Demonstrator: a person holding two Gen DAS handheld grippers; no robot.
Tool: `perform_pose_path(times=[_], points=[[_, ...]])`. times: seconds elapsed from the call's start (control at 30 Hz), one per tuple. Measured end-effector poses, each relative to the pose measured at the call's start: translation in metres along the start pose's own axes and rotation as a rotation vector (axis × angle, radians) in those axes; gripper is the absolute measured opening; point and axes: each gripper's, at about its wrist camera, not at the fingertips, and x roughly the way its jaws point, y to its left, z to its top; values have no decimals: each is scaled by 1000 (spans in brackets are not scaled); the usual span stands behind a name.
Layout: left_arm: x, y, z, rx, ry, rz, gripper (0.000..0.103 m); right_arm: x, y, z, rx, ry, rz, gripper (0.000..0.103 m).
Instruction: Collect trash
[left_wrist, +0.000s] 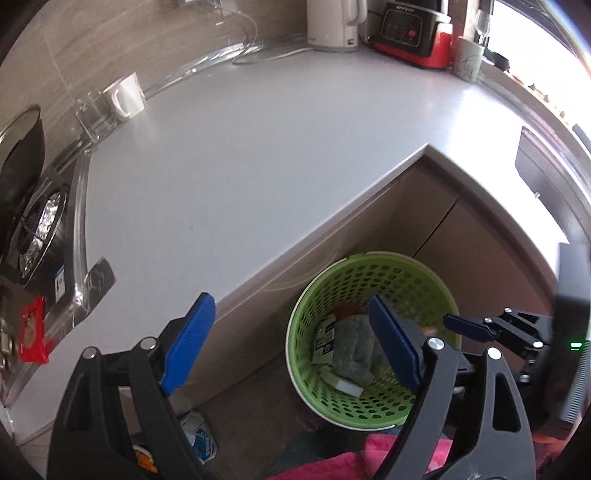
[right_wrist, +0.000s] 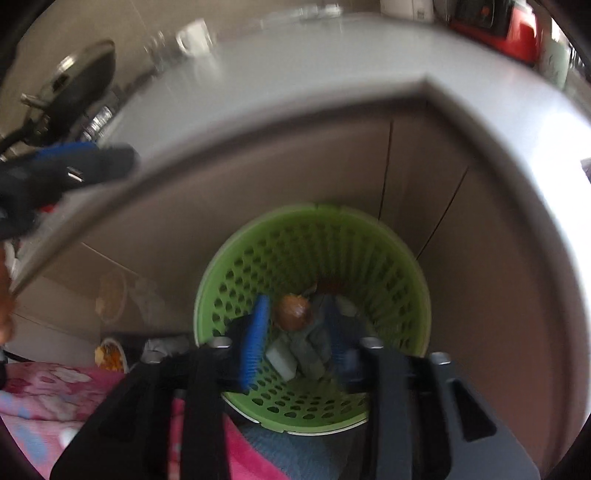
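A green perforated waste basket (left_wrist: 369, 273) stands on the floor against the cabinet below the white counter; it also shows in the right wrist view (right_wrist: 314, 236). Inside lie a grey-green rag (left_wrist: 354, 343), a white block (left_wrist: 341, 384) and a printed packet (left_wrist: 325, 341). My left gripper (left_wrist: 291, 343) is open and empty, over the counter edge beside the basket. My right gripper (right_wrist: 297, 328) hangs over the basket mouth with jaws apart; a round brown object (right_wrist: 293, 312) sits between the fingers, not touching either one. The right gripper also shows in the left wrist view (left_wrist: 469, 326).
The white counter (left_wrist: 240, 166) holds a white mug (left_wrist: 127, 96), a glass (left_wrist: 94, 120), a kettle (left_wrist: 332, 24), a red appliance (left_wrist: 413, 33) and a green cup (left_wrist: 469, 59). A stove with pan (left_wrist: 22, 173) is left. Pink cloth (right_wrist: 55, 391) lies below.
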Motion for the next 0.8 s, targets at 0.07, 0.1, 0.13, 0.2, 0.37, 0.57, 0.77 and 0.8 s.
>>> perform_pose_path(times=[0.07, 0.1, 0.13, 0.2, 0.37, 0.57, 0.77, 0.8], points=[[4, 1, -1, -11, 13, 7, 81, 13, -2, -2, 13, 33, -7, 51], [5, 3, -1, -17, 16, 7, 82, 16, -3, -1, 17, 44, -1, 51], [5, 4, -1, -23, 18, 7, 82, 15, -2, 0, 20, 46, -1, 52], [4, 7, 2, -35, 14, 19, 82, 8, -2, 5, 24, 35, -5, 66], [-6, 8, 16, -59, -17, 29, 84, -30, -4, 33, 35, -40, -42, 77], [-60, 14, 58, -94, -184, 74, 91, -109, -4, 89, 32, -189, -172, 93], [-130, 20, 115, -128, -374, 85, 95, -202, -8, 151, 48, -382, -235, 101], [-139, 22, 125, -131, -398, 88, 95, -219, -9, 162, 51, -420, -248, 101]])
